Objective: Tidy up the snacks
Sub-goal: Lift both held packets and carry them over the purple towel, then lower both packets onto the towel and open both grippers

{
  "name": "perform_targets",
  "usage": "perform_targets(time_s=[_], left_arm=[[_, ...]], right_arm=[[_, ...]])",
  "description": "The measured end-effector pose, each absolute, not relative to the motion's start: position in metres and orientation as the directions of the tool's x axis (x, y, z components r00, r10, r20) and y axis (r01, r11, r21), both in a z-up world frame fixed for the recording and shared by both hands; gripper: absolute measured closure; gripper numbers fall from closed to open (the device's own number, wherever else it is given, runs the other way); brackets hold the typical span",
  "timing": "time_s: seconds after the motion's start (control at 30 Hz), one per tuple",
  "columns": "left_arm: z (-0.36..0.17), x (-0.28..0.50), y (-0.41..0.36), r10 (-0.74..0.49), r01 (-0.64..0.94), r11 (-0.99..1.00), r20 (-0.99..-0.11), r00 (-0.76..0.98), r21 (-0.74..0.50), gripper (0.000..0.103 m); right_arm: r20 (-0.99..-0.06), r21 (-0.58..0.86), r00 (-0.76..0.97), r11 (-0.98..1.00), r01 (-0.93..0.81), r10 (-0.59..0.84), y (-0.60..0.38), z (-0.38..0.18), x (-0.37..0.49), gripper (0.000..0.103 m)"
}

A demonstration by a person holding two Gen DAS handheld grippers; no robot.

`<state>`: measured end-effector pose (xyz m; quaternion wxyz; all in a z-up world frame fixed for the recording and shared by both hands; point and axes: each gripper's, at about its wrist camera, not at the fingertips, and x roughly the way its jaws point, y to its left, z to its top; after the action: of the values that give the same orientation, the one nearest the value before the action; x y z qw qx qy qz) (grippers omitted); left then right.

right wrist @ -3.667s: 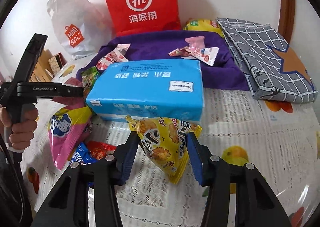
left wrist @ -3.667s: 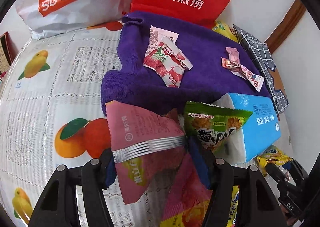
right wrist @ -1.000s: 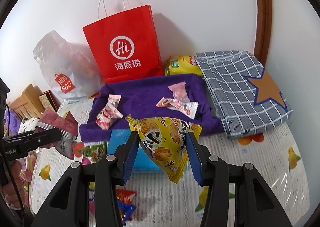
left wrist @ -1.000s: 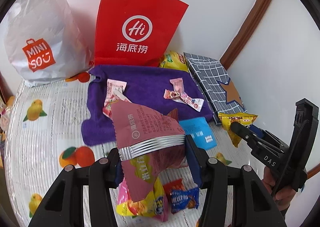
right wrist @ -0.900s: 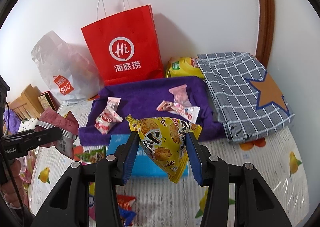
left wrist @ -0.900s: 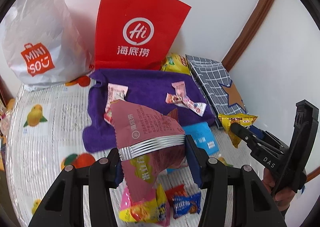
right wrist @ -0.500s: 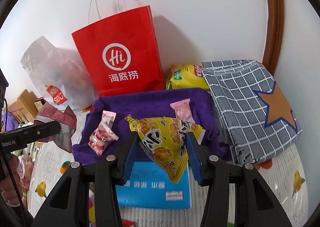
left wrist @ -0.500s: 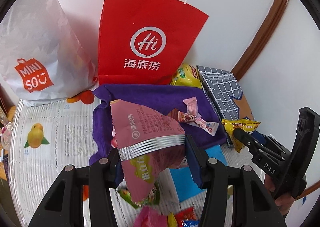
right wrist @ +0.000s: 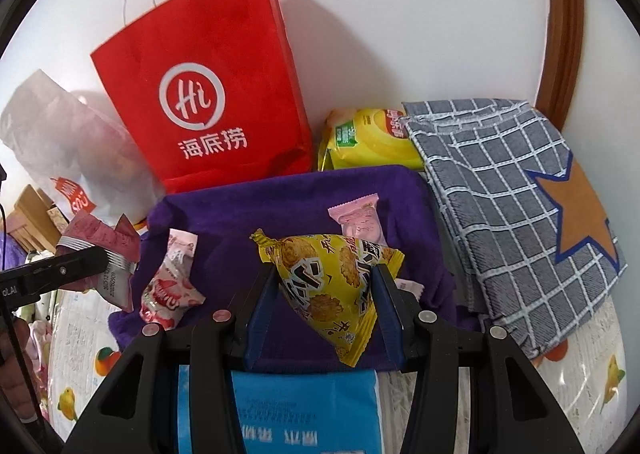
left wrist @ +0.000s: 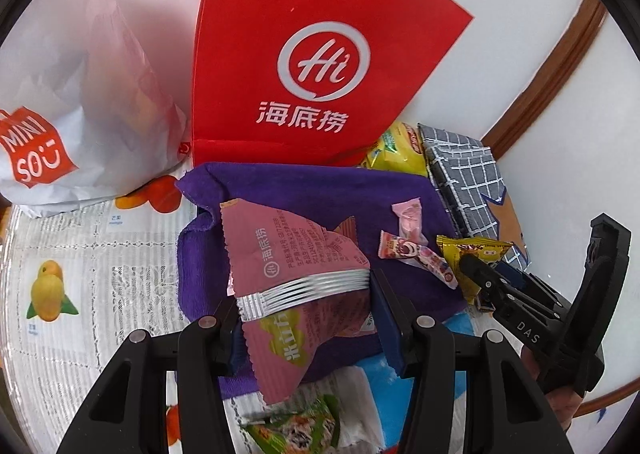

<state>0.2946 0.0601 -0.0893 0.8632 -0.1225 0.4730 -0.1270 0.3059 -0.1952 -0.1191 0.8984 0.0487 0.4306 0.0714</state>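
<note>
My left gripper (left wrist: 308, 318) is shut on a pink snack packet (left wrist: 292, 266) with a silver seal band, held above the near left part of the purple towel (left wrist: 312, 190). My right gripper (right wrist: 320, 306) is shut on a yellow triangular snack bag (right wrist: 332, 278), over the towel's (right wrist: 280, 194) near edge. Small pink candy packets (left wrist: 408, 214) lie on the towel, and a red-and-white one (right wrist: 168, 290) lies at its left. The right gripper with its yellow bag (left wrist: 472, 254) shows at the right of the left wrist view.
A red paper bag (left wrist: 304, 66) and a white plastic bag (left wrist: 60, 102) stand at the wall behind the towel. A yellow chip bag (right wrist: 368, 138) and a grey checked cloth (right wrist: 500, 194) lie to the right. A blue tissue pack (right wrist: 304, 410) and a green snack (left wrist: 292, 430) lie near.
Both grippers have moved forward toward the towel and the red bag, each keeping its packet. The towel and bags loom larger, and the tissue pack has slid to the bottom of both views.
</note>
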Motion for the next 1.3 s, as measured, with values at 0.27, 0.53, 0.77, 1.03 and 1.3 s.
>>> perform_targets(time_s=[0.27,0.53,0.77,1.03,1.3], left_arm=[[-0.106,0.310,0.066,-0.323,0.089,0.942,-0.802,0.503,-0.324,0.053],[-0.122,0.317,0.063,-0.303,0.090,0.950,-0.823,0.480,-0.298,0.053],[-0.131,0.321,0.060,-0.299,0.091,0.952,-0.835,0.461,-0.291,0.053],[-0.136,0.323,0.056,-0.295,0.091,0.954,-0.847,0.442,-0.285,0.053],[-0.145,0.324,0.047,-0.299,0.105,0.954,-0.862,0.409,-0.280,0.053]], right_arm=[[-0.792,0.146,0.588,0.986,-0.077,0.163,-0.191,-0.141,0.330,0.055],[-0.814,0.143,0.557,0.986,-0.082,0.164,-0.186,-0.156,0.345,0.055],[-0.824,0.128,0.545,0.988,-0.084,0.153,-0.183,-0.164,0.349,0.055],[-0.826,0.101,0.546,0.990,-0.099,0.139,-0.180,-0.163,0.351,0.054],[-0.831,0.081,0.542,0.991,-0.105,0.126,-0.179,-0.162,0.349,0.051]])
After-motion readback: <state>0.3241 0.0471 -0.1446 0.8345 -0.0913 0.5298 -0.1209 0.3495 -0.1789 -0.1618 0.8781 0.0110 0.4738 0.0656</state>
